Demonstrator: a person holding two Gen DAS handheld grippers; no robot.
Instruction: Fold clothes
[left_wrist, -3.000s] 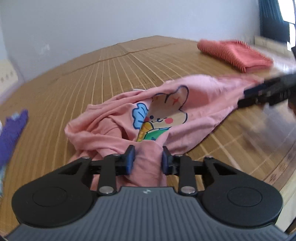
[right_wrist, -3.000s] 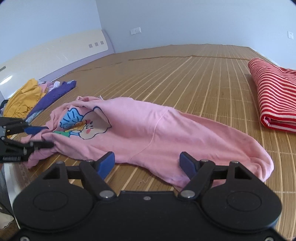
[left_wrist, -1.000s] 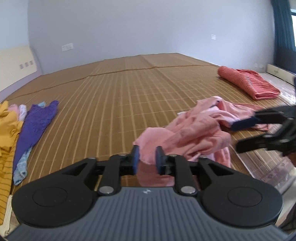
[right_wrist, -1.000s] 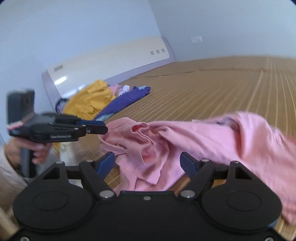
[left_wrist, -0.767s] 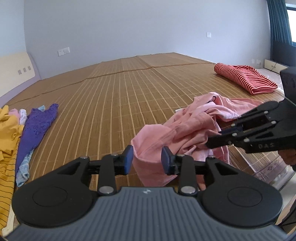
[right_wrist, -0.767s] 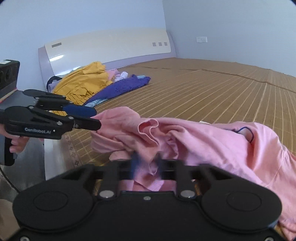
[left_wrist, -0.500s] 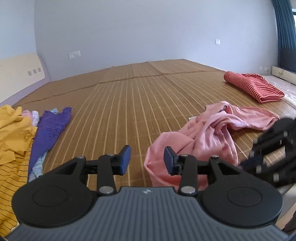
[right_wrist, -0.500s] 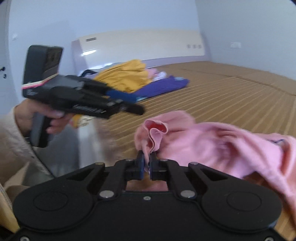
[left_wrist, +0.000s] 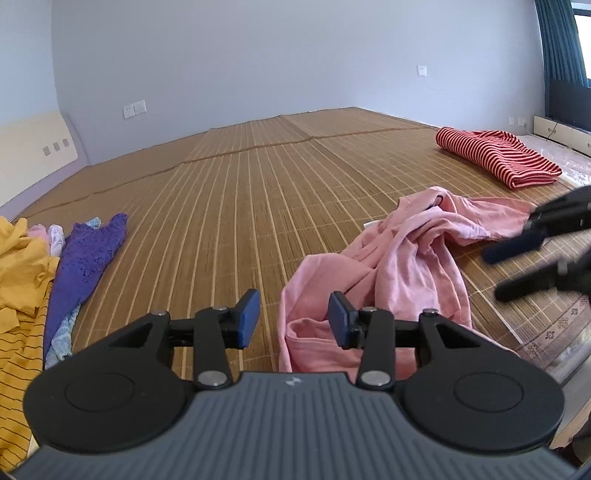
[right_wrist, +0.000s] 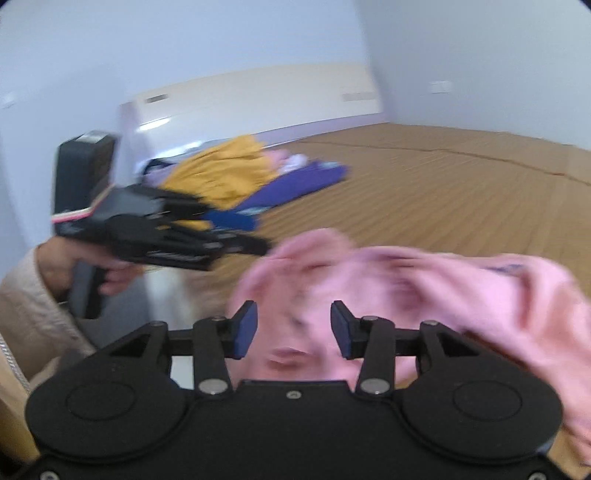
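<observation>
A pink shirt (left_wrist: 402, 254) lies crumpled on the bamboo mat (left_wrist: 258, 192), close to the front edge. My left gripper (left_wrist: 293, 319) is open and empty, with the shirt's near fold just past its right finger. My right gripper (right_wrist: 291, 328) is open, and the blurred pink shirt (right_wrist: 424, 288) lies right in front of and between its fingers without being held. The right gripper also shows in the left wrist view (left_wrist: 532, 258), blurred, at the right. The left gripper shows in the right wrist view (right_wrist: 236, 232), held by a hand.
A folded red striped garment (left_wrist: 495, 155) lies at the far right of the mat. A pile of yellow (left_wrist: 18, 280) and purple clothes (left_wrist: 85, 258) lies at the left. A cream headboard (right_wrist: 258, 103) stands behind the pile. The mat's front edge (left_wrist: 546, 332) runs at the right.
My right gripper has opened and let go of the pink shirt fold it had pinched. My left gripper stays open and has drawn back slightly. The right wrist view swings, blurred.
</observation>
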